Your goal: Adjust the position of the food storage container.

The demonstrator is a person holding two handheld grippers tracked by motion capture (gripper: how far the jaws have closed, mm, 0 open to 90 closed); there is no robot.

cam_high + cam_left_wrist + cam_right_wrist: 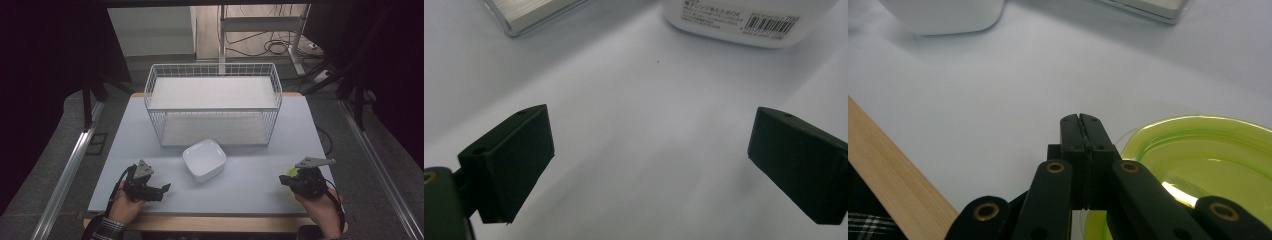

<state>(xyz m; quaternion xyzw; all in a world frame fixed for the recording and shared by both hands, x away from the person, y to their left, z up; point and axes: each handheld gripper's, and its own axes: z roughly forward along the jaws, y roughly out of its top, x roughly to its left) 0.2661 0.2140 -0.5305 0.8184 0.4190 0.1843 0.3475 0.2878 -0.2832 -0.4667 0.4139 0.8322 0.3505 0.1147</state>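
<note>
**Right gripper pinching green plate rim**

Right gripper [1083, 120] jaws clenched on thin rim of green plate [1208, 165], table's near right. Looks light, stiff, slick; rim pinch suits it. Left gripper [649, 165] spread, empty, facing white bowl [204, 159].

Dim room, dark at both sides; overhead light falls on the pale table [260, 190]. Soft shadows lie under the wire basket [213, 102]. Green plate [1208, 165] glares, jaws close-up blurred.

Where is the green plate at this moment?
In the high view, the green plate lies at the table's right front, pinched at its rim by the right claw.
</note>
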